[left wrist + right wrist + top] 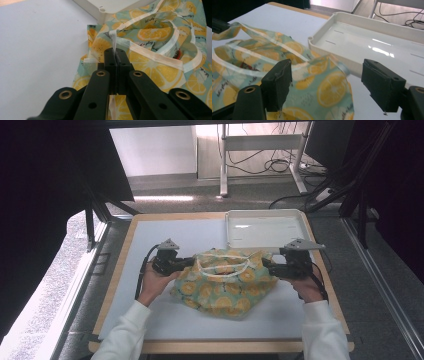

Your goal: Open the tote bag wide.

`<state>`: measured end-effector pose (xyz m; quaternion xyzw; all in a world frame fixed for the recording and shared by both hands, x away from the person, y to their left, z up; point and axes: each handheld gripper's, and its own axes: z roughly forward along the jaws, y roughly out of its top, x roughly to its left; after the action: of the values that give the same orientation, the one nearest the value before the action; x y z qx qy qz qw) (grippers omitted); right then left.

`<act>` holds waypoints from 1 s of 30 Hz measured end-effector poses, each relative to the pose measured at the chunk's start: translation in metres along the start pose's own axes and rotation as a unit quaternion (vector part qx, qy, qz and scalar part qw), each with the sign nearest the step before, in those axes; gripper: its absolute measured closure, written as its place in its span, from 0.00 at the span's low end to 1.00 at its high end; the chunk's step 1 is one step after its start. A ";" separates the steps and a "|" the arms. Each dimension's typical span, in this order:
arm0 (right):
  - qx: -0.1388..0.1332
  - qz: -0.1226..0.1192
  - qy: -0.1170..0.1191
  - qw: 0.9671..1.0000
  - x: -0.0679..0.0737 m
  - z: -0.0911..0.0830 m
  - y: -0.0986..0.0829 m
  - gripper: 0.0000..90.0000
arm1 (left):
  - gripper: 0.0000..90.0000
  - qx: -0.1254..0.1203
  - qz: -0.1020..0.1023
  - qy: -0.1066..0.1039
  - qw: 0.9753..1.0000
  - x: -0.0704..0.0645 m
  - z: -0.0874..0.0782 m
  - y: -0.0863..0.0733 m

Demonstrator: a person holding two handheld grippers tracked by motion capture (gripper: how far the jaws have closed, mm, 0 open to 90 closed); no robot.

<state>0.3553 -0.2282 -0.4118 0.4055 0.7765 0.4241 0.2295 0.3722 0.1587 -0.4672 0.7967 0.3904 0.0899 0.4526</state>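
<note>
Two grippers flank a soft fabric bag (pixel 223 282) printed with orange slices on pale green, trimmed in cream binding tape. It lies crumpled in the middle of the white mat (pixel 150 240), its far edge just in front of a shallow white plastic tray (pixel 265 227) at the table's far right. In the left gripper view the cloth is wrinkled and thin, with loops of tape (pixel 172 42) curling over it and a small dark red thing showing inside the opening, too hidden to identify.

The left gripper (pixel 186 262) has its jaws pressed together on a strip of the cream binding at the bag's left edge; the tape runs up between the black tips. The right gripper (pixel 269 266) sits at the bag's right edge with its jaws spread wide, the bag's folded corner between them but not pinched.

Bare mat lies open to the left and toward the person, while the tray's rounded, glossy rim crowds the far side. The wooden table edge (pixel 120 265) frames the mat. White sleeves (pixel 125 330) enter from below.
</note>
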 end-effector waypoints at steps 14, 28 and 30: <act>0.032 -0.035 0.026 0.999 0.014 0.032 0.040 0.25 | 1.00 -0.005 0.003 -0.010 1.000 -0.004 -0.001 0.004; 0.066 -0.057 0.041 0.995 0.022 0.066 0.052 0.24 | 1.00 -0.008 0.001 -0.010 1.000 -0.003 -0.004 0.002; 0.070 -0.059 0.045 0.995 0.023 0.070 0.053 0.24 | 1.00 -0.008 0.002 -0.010 1.000 -0.003 -0.004 0.002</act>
<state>0.4140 -0.1598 -0.4050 0.3545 0.8366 0.3723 0.1895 0.3695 0.1588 -0.4627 0.7948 0.3836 0.0855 0.4624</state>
